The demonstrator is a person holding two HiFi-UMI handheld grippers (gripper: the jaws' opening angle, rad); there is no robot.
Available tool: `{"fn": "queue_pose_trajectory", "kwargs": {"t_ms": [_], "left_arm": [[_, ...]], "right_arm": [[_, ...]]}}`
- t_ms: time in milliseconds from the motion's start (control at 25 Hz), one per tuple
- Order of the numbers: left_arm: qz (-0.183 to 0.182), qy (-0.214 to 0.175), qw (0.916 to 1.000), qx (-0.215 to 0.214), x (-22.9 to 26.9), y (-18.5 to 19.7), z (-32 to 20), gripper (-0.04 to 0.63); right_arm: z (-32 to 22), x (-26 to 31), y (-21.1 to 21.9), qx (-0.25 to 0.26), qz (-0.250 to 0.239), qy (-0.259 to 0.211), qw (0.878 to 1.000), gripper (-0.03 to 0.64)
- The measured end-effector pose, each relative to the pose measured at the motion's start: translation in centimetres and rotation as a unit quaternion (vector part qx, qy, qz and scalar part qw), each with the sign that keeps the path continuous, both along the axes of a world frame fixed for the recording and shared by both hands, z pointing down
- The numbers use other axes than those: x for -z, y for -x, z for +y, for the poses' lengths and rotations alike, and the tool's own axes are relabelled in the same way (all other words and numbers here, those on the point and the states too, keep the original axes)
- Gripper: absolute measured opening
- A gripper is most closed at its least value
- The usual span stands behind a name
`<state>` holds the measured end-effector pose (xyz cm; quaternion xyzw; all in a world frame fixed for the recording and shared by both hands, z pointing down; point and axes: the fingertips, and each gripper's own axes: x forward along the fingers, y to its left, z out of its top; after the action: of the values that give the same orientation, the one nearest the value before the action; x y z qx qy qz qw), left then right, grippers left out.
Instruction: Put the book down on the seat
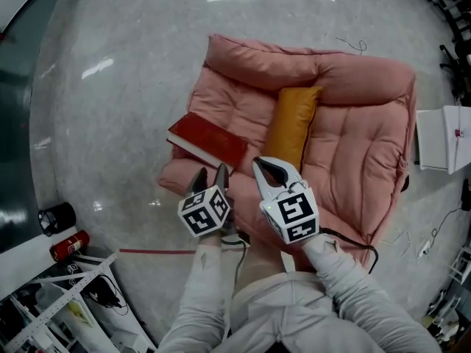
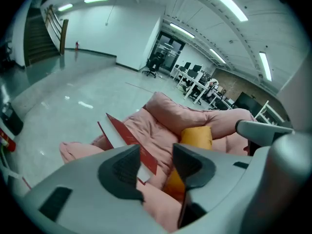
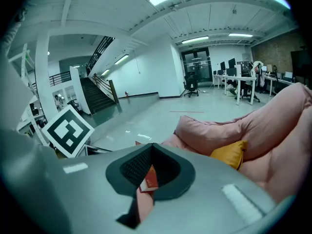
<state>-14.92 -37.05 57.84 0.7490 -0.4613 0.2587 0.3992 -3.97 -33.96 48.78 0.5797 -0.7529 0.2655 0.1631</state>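
A red hardcover book (image 1: 207, 140) lies flat on the left side of the pink padded floor seat (image 1: 353, 138), its left corner overhanging the seat's edge. My left gripper (image 1: 210, 176) hovers just at the book's near edge, open, with nothing between the jaws. In the left gripper view the book (image 2: 129, 138) lies beyond the left gripper (image 2: 156, 165). Beside the left one, my right gripper (image 1: 278, 173) is shut and empty, over the seat's front. In the right gripper view a sliver of the book (image 3: 151, 178) shows past the right gripper (image 3: 151, 165).
An orange cushion (image 1: 292, 126) leans against the seat's back, right of the book. On the floor at left stand a red extinguisher (image 1: 68, 245), a black canister (image 1: 57, 218) and a white rack (image 1: 66, 300). A white box (image 1: 441, 138) sits at right.
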Motion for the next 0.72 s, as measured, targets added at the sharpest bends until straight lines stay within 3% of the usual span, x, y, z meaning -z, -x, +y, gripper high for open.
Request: {"fn": "queue_pose_trajectory", "kwargs": {"t_ms": [40,80,120,320,720], "left_arm": [[-0.013,-0.015,0.9998,0.003,0.8,0.3,0.2,0.153],[-0.020,-0.027,0.9994,0.003,1.5,0.5,0.5,0.097],[-0.021,-0.035,0.9992,0.002,2.1,0.5,0.8,0.082],[-0.022,-0.046,0.9987,-0.008,4.6,0.2,2.7,0.010],[-0.019,-0.053,0.9980,-0.028,7.2,-0.6,4.5,0.006]], "right_arm": [[0.2,0.3,0.1,0.002,-0.001,-0.001,1.000,0.000],[0.3,0.5,0.1,0.003,-0.003,-0.001,1.000,0.000],[0.5,0.8,0.1,0.005,-0.005,-0.002,1.000,0.000],[1.4,2.0,0.4,0.017,-0.008,-0.006,1.000,0.000],[3.2,2.9,0.1,0.027,-0.004,0.003,1.000,0.000]]}}
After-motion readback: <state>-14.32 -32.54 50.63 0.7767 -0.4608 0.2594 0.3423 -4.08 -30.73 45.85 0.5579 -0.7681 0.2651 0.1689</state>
